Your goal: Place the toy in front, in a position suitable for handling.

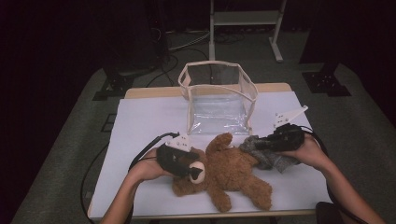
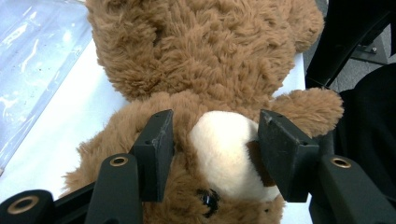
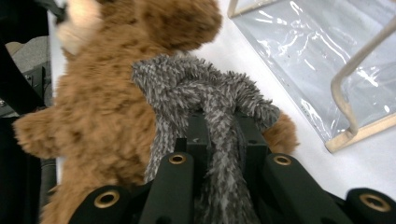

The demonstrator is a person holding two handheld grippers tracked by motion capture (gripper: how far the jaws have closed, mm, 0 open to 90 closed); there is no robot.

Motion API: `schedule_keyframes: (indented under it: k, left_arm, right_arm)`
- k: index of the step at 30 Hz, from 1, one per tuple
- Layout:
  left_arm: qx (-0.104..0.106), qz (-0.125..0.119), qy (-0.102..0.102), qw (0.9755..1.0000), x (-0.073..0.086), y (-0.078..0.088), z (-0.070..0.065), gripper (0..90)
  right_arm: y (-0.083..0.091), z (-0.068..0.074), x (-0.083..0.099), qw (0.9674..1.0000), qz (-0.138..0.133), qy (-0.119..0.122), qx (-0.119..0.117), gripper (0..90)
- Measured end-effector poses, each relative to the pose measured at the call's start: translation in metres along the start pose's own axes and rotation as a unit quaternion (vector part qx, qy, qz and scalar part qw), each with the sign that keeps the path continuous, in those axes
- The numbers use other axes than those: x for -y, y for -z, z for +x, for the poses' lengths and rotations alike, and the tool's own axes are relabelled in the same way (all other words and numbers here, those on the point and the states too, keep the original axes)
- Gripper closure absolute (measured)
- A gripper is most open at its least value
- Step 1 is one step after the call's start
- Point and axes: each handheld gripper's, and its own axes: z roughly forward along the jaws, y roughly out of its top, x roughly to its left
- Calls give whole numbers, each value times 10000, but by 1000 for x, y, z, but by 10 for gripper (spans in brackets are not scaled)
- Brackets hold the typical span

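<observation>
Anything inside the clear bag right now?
The clear bag looks empty: table and far wall show through its plastic. Its base corners are hard to make out behind glare and creases.

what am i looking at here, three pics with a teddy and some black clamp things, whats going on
A person sits at a table covered in white and holds a hand-held tool with black tongs in each hand; there is no robot arm. The wide picture comes from a camera above, looking down on the table. The other two come from small cameras riding on each tool, looking along its two jaws.

On the table lie a brown teddy bear and, behind it, an open clear plastic bag with cream trim, standing upright.

The left tongs sit around the bear's head, one jaw on each side of its pale muzzle; the right-hand pad presses on it, while whether the other one grips I cannot tell. The right tongs are closed on a grey fuzzy cloth, which lies against the bear's body.
</observation>
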Motion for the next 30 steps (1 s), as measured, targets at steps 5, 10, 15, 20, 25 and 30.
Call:
schedule_keyframes:
  k: [5,10,15,20,25,30]
  left_arm:
    - [-55,-2,69,10000,-1,0,5,454]
    - [-210,-2,141,9997,-4,1,14,450]
    - [-188,-62,225,9996,-4,0,20,448]
    - [-212,-108,298,9993,-3,1,22,444]
    - [-206,-137,343,9991,-3,1,24,442]
    - [-148,-122,345,9992,-3,0,25,442]
  right_arm:
    - [5,23,-16,9991,-164,338,-203,783]
    - [-10,33,-13,9982,-121,441,-383,783]
    - [-16,26,15,9981,-279,38,-545,784]
    - [-16,24,35,9984,-175,-155,-510,784]
    - [-5,31,29,9985,-251,-27,-478,784]
    - [-1,44,-13,9972,-349,471,-473,783]
